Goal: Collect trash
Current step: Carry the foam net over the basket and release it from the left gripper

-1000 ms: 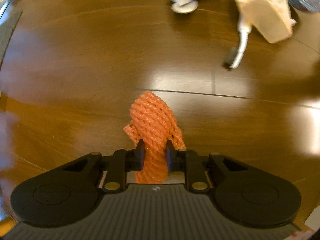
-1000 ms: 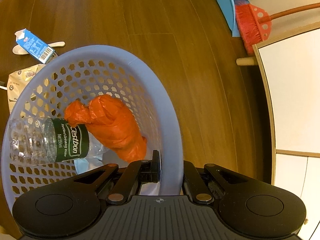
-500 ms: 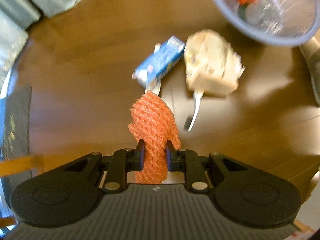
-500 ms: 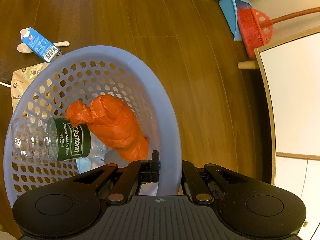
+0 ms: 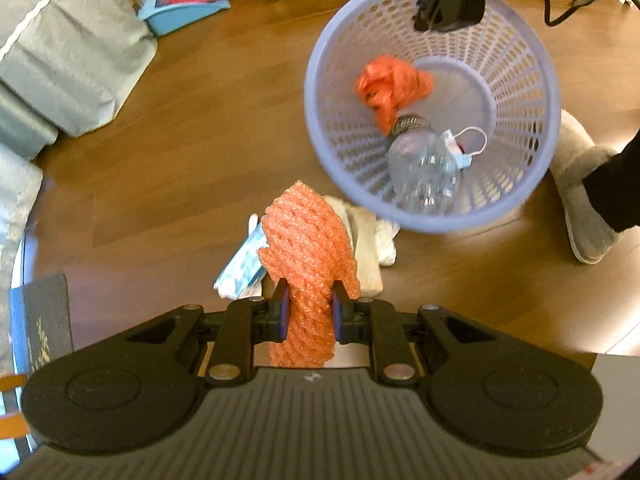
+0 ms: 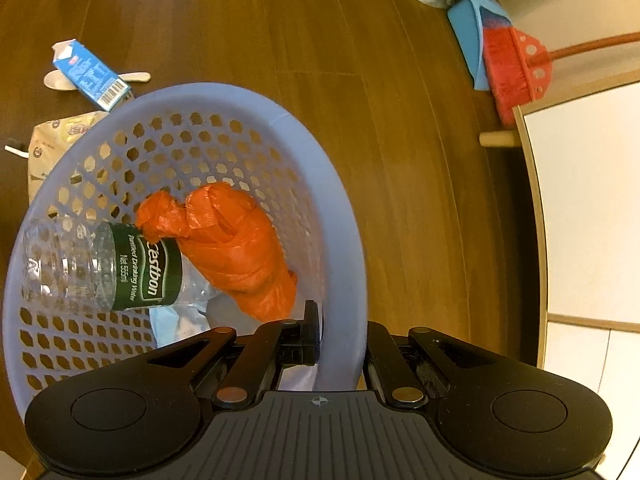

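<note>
Orange foam net [image 5: 306, 256] sits clenched in the left gripper [image 5: 307, 312], basket [image 5: 520, 200] at two o'clock; right gripper [image 6: 340, 336] clamps its rim, tilting it to catch trash.

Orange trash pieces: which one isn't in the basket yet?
The orange foam net sleeve, clamped in the left gripper. The crumpled orange plastic bag already lies inside the lavender perforated basket.

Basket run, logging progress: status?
Left claw shut on foam net. Right claw shut on basket rim. Path clear.
</note>
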Demonstrator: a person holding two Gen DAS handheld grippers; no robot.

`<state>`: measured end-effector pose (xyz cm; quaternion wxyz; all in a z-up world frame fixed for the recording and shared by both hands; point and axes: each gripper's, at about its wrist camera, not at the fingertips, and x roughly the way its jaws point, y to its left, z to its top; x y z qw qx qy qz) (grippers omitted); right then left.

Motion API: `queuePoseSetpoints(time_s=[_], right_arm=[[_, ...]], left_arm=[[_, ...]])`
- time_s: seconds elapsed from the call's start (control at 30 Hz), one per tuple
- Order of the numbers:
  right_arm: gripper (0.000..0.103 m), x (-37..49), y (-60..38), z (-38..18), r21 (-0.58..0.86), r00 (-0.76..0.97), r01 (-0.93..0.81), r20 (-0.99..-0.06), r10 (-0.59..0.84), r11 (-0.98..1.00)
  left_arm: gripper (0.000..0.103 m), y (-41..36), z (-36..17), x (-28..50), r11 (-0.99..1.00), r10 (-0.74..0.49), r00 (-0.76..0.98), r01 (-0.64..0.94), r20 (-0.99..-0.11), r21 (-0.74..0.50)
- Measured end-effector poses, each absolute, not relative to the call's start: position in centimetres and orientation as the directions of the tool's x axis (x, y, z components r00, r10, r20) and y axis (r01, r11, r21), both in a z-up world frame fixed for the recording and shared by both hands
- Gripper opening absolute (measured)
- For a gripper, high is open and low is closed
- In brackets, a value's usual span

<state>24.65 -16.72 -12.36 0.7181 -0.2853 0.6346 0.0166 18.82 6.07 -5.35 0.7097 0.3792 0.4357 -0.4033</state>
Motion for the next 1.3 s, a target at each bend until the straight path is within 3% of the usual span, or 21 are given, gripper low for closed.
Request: queuePoseSetpoints(time_s=[0.57,0.63,0.7,1.3], right_arm=[[0.0,24.7,-17.6,-12.6,-0.356,0.189,-0.402,-0.934,-0.304,0.843],[0.0,24.8,-17.7,-12.7,-0.353,0.19,-0.4,-0.935,-0.301,0.846],[0.0,24.8,-17.7,-12.8,-0.351,0.189,-0.399,-0.935,-0.299,0.847],[0.0,24.6,-17.2,-12.8,-0.353,0.193,-0.402,-0.935,-0.298,0.845]], left_arm=[[0.017,-5.2,-7.8,18.1,0.223,-0.324,0.245,0.958,-0.914,0.178],[0.022,-6.5,-7.6,17.8,0.209,-0.369,0.23,0.965,-0.9,0.161],[0.056,-7.6,-7.5,17.3,0.199,-0.405,0.224,0.968,-0.887,0.153],[0.056,-7.6,-8.3,17.4,0.186,-0.377,0.238,0.966,-0.895,0.179]])
